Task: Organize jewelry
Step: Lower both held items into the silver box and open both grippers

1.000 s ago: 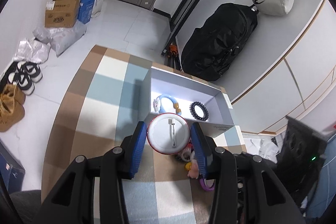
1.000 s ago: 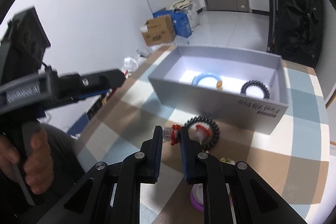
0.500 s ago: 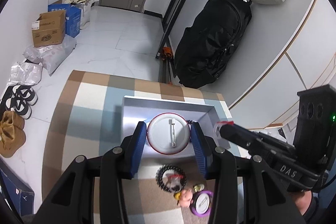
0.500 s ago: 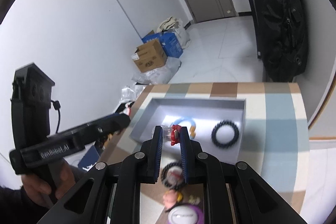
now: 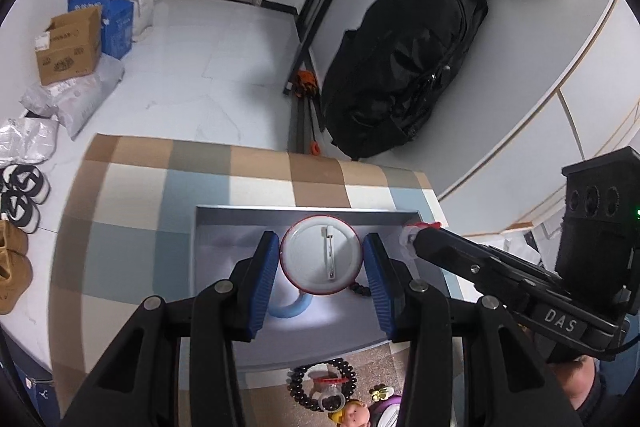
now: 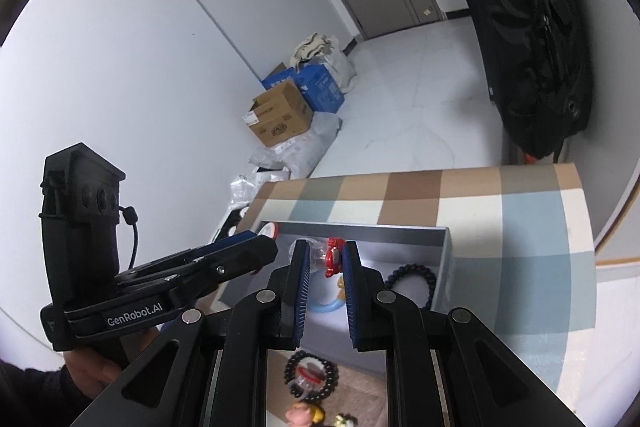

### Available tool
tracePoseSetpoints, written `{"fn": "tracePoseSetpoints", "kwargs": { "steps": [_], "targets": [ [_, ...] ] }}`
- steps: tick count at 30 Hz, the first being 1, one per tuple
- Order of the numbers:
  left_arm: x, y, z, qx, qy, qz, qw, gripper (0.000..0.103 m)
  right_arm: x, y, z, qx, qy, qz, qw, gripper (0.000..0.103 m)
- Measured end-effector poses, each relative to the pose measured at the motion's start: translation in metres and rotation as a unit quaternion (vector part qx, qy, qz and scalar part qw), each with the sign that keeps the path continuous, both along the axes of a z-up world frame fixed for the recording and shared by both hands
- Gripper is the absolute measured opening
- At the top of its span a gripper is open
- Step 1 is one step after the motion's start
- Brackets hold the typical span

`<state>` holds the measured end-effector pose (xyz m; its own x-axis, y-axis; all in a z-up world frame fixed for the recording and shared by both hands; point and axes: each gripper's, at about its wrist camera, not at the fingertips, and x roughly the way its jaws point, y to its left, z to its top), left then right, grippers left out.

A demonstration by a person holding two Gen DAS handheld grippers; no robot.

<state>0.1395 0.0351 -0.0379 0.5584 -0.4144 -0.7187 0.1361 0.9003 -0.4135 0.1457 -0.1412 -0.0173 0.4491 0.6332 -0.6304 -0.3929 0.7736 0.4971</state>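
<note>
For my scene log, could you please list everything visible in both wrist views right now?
round pin badge: 1, white with red rim, in left gripper above box
small charm: 1, red and clear, in right gripper above box
box: 1, grey, on checked cloth
ring: 1, light blue, inside box
bead bracelet: 1, black, inside box
bead bracelet on cloth: 1, black, before box
doll figure: 1, yellow-haired, before box
duffel bag: 1, black, against wall
cardboard carton: 1, brown, floor
left gripper: blue pads
right gripper: blue pads

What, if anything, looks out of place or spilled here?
Nothing stands out. The left gripper holds the round badge and the right gripper a small red-trimmed charm, both over the grey box.
</note>
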Motion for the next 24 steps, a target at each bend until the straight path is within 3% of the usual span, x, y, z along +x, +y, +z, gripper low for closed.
{"fn": "tracePoseSetpoints", "kwargs": {
  "steps": [12, 20, 22, 24],
  "targets": [
    [0.005, -0.005, -0.007, -0.009, 0.012, -0.018, 0.9997, 0.038, 0.012, -0.005, -0.014, 0.011, 0.031, -0.011, 0.999, 0.016],
    [0.008, -0.004, -0.010, -0.023, 0.024, -0.015, 0.9993, 0.039, 0.007, -0.012, -0.008, 0.014, 0.018, -0.024, 0.999, 0.018],
    [0.007, -0.002, -0.010, -0.027, 0.026, -0.011, 0.9992, 0.050, 0.004, -0.015, -0.005, 0.019, 0.012, -0.026, 0.999, 0.020],
    [0.004, 0.000, -0.007, -0.032, 0.018, -0.007, 0.9993, 0.063, 0.002, -0.017, -0.003, 0.018, 0.009, -0.031, 0.999, 0.032]
  ]
}}
